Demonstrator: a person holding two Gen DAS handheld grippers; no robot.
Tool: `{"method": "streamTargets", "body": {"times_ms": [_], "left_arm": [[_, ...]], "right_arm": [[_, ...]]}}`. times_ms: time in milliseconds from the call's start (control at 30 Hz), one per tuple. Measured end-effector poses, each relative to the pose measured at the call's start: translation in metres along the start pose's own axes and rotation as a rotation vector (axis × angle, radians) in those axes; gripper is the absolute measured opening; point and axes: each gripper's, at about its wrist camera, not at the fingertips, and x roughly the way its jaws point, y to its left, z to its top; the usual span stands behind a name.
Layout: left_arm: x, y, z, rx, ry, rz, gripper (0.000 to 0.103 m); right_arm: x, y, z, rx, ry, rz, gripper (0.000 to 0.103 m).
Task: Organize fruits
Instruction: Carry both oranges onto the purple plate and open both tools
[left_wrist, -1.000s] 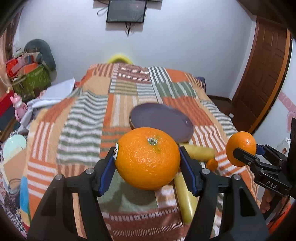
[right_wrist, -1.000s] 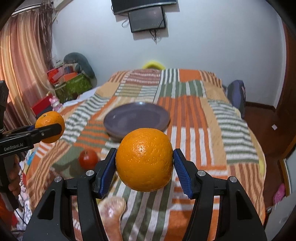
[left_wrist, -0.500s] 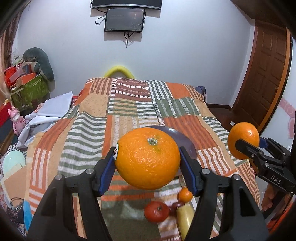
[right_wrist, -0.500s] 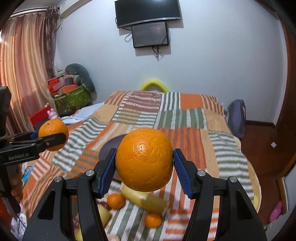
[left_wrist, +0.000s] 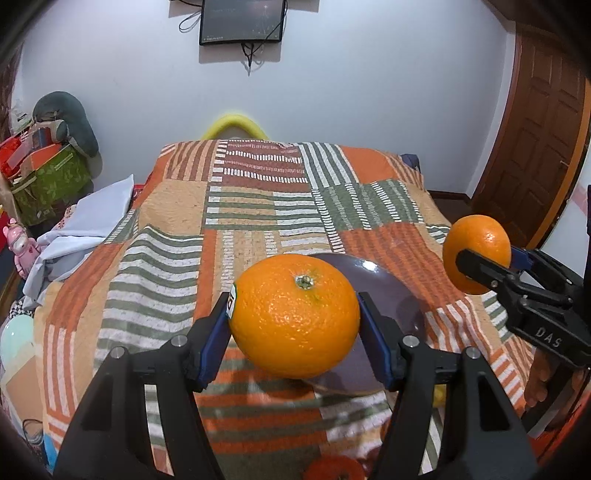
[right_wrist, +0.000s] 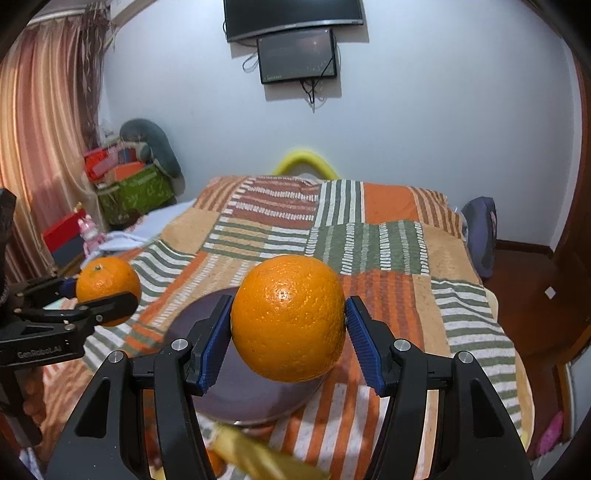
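Room: bedroom with a pale wall, a wall-mounted screen (left_wrist: 242, 22) and a brown door (left_wrist: 535, 122) at the right.
Surface: a bed covered by a striped patchwork blanket (left_wrist: 258, 206) in orange, green and tan.
Left gripper (left_wrist: 295, 317): jaws spread only as wide as the fruit, blue pads pressed on both flanks of one orange (left_wrist: 295, 314), stem end facing the camera, held in the air above the blanket and the near edge of the plate.
Right gripper (right_wrist: 286, 328): jaws likewise clamped on a second orange (right_wrist: 288, 317), held above the plate.
Cross-view: each gripper showed at the edge of the other's camera, fruit gripped; the pair were well apart, side by side.
Plate (right_wrist: 243, 398): one, dark purple, lying on the blanket, nothing seen on it.
Oranges held: two.
Loose fruit on blanket: one small orange-coloured fruit (left_wrist: 332, 469) at the lower edge, partly cut off; one yellow piece (right_wrist: 258, 458), blurred, kind uncertain.
Side clutter: one green bag (left_wrist: 51, 184) and one pink toy (left_wrist: 22, 247) at the left.
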Motion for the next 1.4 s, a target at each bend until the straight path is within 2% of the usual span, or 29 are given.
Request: {"method": "streamTargets", "body": {"times_ms": [333,667,767,1133,1267,1400], "left_arm": [[0.065,0.006,0.015,-0.017,0.078,-0.015,0.065],[0.122,0.007,0.004,-0.040,0.205,-0.029,0.064],[0.124,0.004,0.004,-0.018,0.193,-0.006,0.065],[0.115,0.006,0.006,-0.040,0.187,-0.013,0.069],[0.100,0.007,0.004,-0.039,0.173,-0.014,0.069],[0.077,0.004,0.003,-0.024,0.139,-0.003,0.069]], "right_arm": [[0.054,-0.003,-0.001,-0.058,0.099,-0.016,0.057],[0.095,-0.003,-0.013,-0.119,0.239,0.008,0.057],[0.102,-0.006,-0.017,-0.111,0.283,0.034,0.058],[0.099,-0.006,-0.017,-0.130,0.298,0.044,0.060],[0.086,-0.006,-0.015,-0.109,0.281,0.060,0.065],[0.065,-0.005,-0.012,-0.105,0.254,0.056,0.066]]}}
